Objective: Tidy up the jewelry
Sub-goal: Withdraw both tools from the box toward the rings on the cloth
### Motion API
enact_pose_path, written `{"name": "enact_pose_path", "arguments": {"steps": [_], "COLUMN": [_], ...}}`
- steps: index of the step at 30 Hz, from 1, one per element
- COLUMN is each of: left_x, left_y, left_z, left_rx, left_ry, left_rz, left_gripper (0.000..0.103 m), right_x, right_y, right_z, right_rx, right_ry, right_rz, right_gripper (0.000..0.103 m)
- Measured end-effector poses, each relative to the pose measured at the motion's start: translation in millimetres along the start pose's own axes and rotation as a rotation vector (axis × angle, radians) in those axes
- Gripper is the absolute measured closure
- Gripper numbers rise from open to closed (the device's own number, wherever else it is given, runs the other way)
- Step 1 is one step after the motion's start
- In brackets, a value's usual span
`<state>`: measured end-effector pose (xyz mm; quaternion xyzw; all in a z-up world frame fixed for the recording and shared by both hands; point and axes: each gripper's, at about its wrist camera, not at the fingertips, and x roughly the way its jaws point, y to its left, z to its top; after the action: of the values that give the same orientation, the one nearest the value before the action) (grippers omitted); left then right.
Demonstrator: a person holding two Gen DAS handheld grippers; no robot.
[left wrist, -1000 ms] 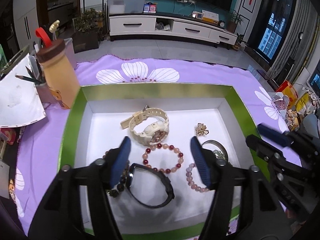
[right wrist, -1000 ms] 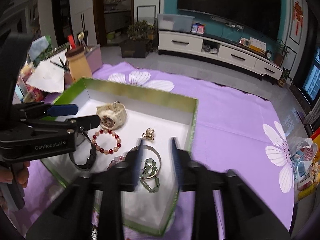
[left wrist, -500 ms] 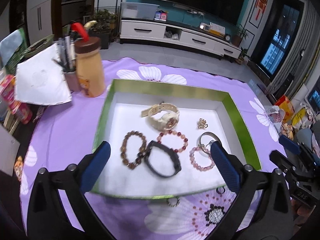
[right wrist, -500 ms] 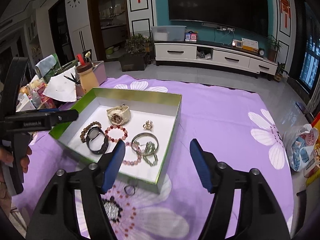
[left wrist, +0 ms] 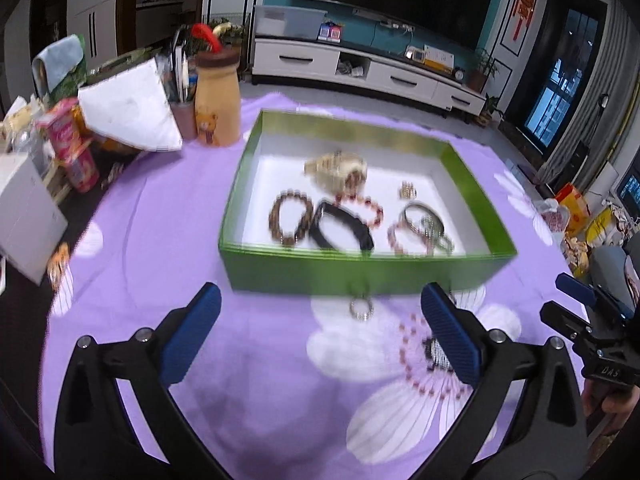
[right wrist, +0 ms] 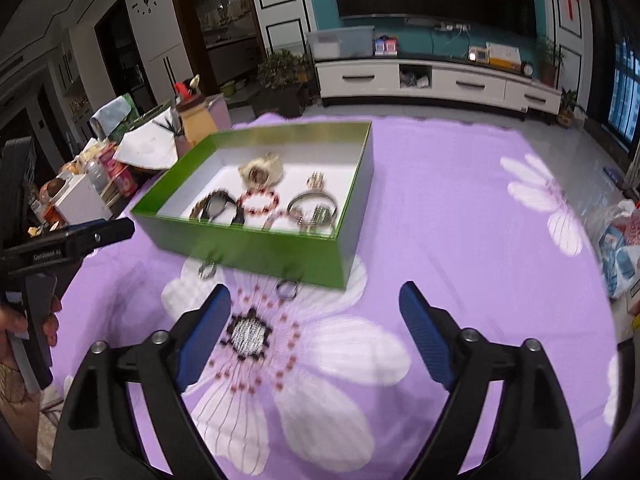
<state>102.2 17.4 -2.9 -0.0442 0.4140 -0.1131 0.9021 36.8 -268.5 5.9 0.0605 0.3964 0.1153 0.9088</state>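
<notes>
A green box (left wrist: 360, 270) with a white inside sits on the purple flowered cloth (left wrist: 168, 240). It holds a cream watch (left wrist: 338, 168), bead bracelets (left wrist: 290, 218), a black band (left wrist: 340, 232), a silver bangle (left wrist: 422, 216) and a small gold piece (left wrist: 408, 190). The box also shows in the right wrist view (right wrist: 256, 250). A ring (left wrist: 361, 309) lies on the cloth in front of the box; two rings (right wrist: 207, 270) (right wrist: 288, 289) show in the right wrist view. My left gripper (left wrist: 320, 330) is open and empty, short of the box. My right gripper (right wrist: 316, 332) is open and empty too.
A tan bottle with a brown cap (left wrist: 217, 98), a pen cup, white paper (left wrist: 132, 108) and snack packs (left wrist: 74, 152) stand left of the box. A white box (left wrist: 24, 216) sits at the left edge. Bags lie at the right (right wrist: 616, 240).
Both grippers have pulled back from above the box to over the cloth in front of it, and both jaws have opened wide. The jewelry stays in the box.
</notes>
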Motion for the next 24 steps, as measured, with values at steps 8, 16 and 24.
{"name": "enact_pose_path", "arguments": {"steps": [8, 16, 24], "left_x": [5, 16, 29], "left_y": [-4, -4, -3], "left_z": [-45, -60, -59], "left_rx": [0.009, 0.028, 0.041], "left_ry": [0.021, 0.061, 0.073], "left_rz": [0.066, 0.071, 0.059], "left_gripper": [0.002, 0.002, 0.002], "right_x": [27, 44, 60], "right_y": [19, 29, 28], "right_z": [-27, -32, -26], "right_rx": [0.002, -0.028, -0.033], "right_ry": [0.079, 0.092, 0.091], "right_rz": [0.009, -0.006, -0.015], "right_gripper": [0.016, 0.016, 0.02]}}
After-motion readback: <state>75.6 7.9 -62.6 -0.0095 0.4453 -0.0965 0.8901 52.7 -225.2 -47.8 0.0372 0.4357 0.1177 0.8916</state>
